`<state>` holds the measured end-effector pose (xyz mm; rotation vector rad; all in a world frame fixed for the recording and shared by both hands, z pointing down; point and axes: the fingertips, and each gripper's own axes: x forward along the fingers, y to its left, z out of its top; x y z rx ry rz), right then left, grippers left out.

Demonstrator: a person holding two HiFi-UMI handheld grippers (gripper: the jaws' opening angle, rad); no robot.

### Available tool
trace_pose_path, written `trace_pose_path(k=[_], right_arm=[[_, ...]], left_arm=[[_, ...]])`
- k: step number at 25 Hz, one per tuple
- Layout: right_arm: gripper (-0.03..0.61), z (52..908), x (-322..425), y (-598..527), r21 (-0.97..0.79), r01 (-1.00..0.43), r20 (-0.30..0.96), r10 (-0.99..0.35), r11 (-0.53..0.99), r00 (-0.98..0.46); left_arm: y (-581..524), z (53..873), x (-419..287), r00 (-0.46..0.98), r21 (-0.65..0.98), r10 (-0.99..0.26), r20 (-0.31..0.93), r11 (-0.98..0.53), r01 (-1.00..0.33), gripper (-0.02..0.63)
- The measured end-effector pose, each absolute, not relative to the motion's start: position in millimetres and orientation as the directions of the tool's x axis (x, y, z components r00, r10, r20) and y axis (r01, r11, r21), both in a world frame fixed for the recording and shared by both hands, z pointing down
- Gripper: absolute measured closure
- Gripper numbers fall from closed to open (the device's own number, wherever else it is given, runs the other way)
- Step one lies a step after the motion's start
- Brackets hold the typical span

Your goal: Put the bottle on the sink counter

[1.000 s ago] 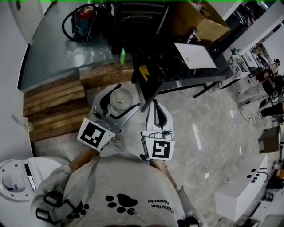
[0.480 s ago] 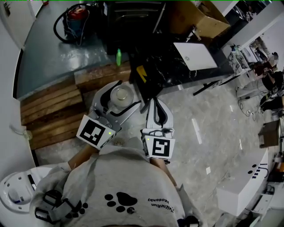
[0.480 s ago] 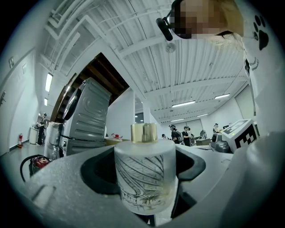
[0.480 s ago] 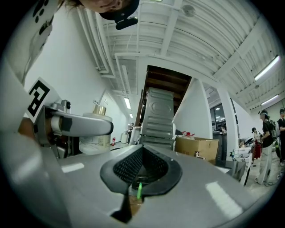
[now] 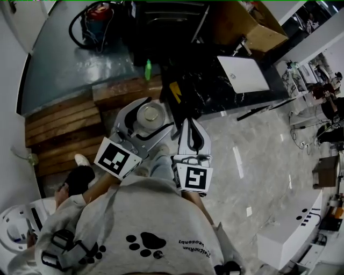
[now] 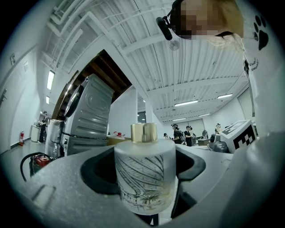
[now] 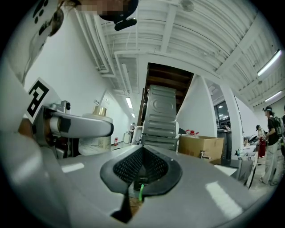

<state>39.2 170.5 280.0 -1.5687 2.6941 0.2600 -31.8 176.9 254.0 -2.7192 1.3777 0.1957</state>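
A frosted white bottle with a line drawing and a gold cap stands upright between the jaws of my left gripper, which is shut on its sides. From the head view the bottle shows from above, inside the left gripper, in the air over the wooden pallet edge. My right gripper hovers beside it to the right, jaws together and empty. In the right gripper view its jaws meet, and the left gripper with the bottle is at the left.
A black marble counter with a white basin lies ahead to the right. A green bottle stands near the wooden pallets. A cardboard box, a red canister with hose and a white machine surround me.
The person has stepped: a leg and a shoe now show under the left gripper. Both grippers keep their places side by side, the bottle still held.
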Motion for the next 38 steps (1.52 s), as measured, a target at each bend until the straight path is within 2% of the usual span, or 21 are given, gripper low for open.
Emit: trace_pose_path(k=[6,23,38], right_arm=[[0.577,280.0,36.2,128.5,0.135,-0.839,-0.099,-0.835,0.527,-0.541],[0.577,274.4,73.2,-30.2,0.147,-0.778,-0.092,-0.775,0.611,-0.626],[0.577,285.9,85.6,-83.2,0.109,-0.750,-0.078,-0.747,0.652,-0.661]], left_arm=[[140.1,262.3,-33.9,0.545,-0.012,-0.830,-0.118,-0.548,-0.837,0.270],[-5.0,246.4,5.5,0.472,-0.008,-0.863,-0.180,-0.479,-0.878,0.270],[-57.5,254.0,20.0,0.446,0.003,-0.883,-0.146,-0.451,-0.892,0.270]])
